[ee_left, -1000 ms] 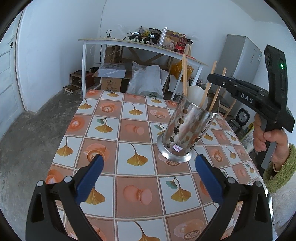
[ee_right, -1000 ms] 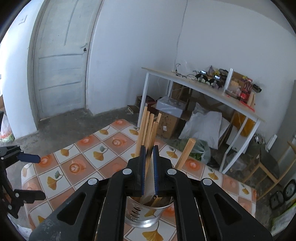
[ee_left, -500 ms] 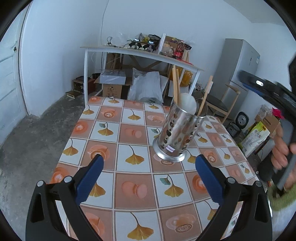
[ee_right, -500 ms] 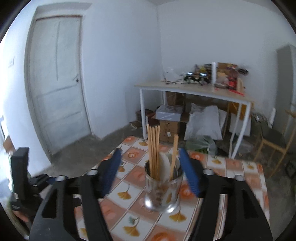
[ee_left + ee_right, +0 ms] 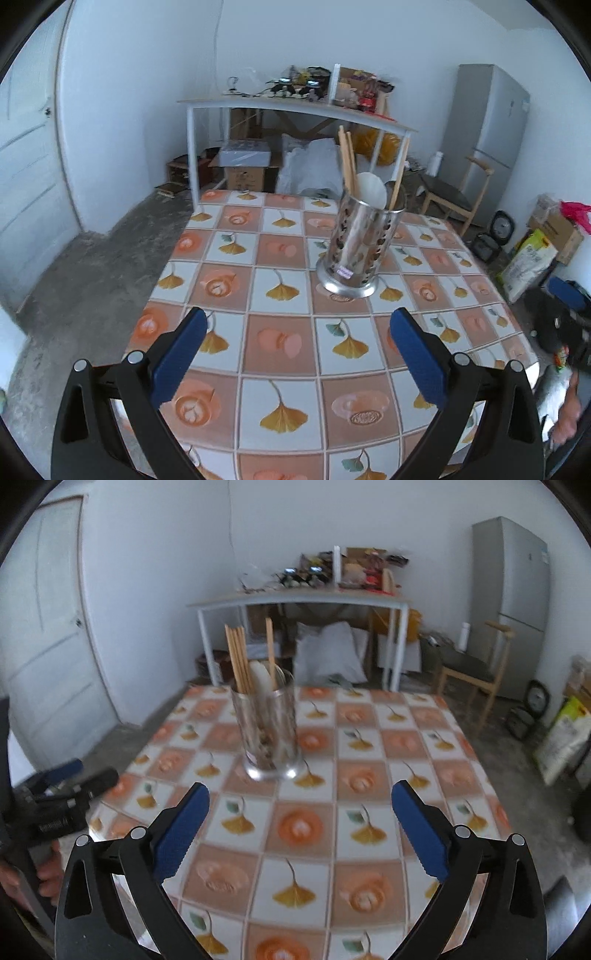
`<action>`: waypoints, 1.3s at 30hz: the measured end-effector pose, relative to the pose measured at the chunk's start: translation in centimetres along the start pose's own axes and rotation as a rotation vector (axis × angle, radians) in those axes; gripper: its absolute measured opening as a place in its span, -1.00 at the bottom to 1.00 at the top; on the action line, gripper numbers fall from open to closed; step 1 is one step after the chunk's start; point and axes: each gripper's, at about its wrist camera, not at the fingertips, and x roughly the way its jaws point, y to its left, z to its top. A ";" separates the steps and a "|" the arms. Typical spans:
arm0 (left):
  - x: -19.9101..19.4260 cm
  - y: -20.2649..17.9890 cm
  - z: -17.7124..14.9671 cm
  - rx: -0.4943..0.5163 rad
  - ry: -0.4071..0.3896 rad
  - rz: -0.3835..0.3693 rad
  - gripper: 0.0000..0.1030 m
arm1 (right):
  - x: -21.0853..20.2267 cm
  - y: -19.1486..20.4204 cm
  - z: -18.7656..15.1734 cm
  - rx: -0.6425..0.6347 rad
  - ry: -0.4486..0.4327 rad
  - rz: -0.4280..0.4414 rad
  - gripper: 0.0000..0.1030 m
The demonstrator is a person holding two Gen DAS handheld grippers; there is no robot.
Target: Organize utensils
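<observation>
A perforated steel utensil holder [image 5: 354,247] stands upright on the tiled table [image 5: 280,339]; it also shows in the right wrist view [image 5: 267,734]. Wooden chopsticks [image 5: 348,162] and a white spoon [image 5: 370,190] stick out of it. My left gripper [image 5: 297,350] is open and empty, low over the table's near side, well short of the holder. My right gripper [image 5: 299,827] is open and empty, also back from the holder. The left gripper's body shows at the right wrist view's left edge [image 5: 55,805].
The table has an orange and white ginkgo-pattern cloth. Behind it stand a white desk [image 5: 295,107] with clutter, boxes and bags beneath, a wooden chair [image 5: 454,195] and a grey fridge [image 5: 484,140]. A door [image 5: 48,657] is at the left.
My right gripper opened, let go of the utensil into the holder, and pulled back and down to table level. My left gripper drew back slightly from the holder.
</observation>
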 end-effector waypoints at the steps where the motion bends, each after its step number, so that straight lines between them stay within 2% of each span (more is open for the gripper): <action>1: -0.2 -0.3 -0.1 0.006 -0.001 0.023 0.89 | -0.4 -0.1 -0.7 0.004 0.001 -0.006 0.84; 3: -0.4 -0.8 -0.2 0.028 0.006 0.095 0.89 | -0.8 0.1 -1.3 0.011 0.006 -0.027 0.84; 6: -0.9 -1.3 -0.3 0.047 0.006 0.145 0.89 | -1.3 0.3 -1.9 0.009 -0.001 -0.065 0.84; 15: -1.6 -2.0 0.2 0.054 0.011 0.231 0.89 | -1.5 0.6 -2.4 -0.002 0.001 -0.108 0.85; 39: -1.1 -2.7 1.4 0.034 0.021 0.219 0.89 | -0.7 0.4 -1.8 0.020 0.025 -0.099 0.85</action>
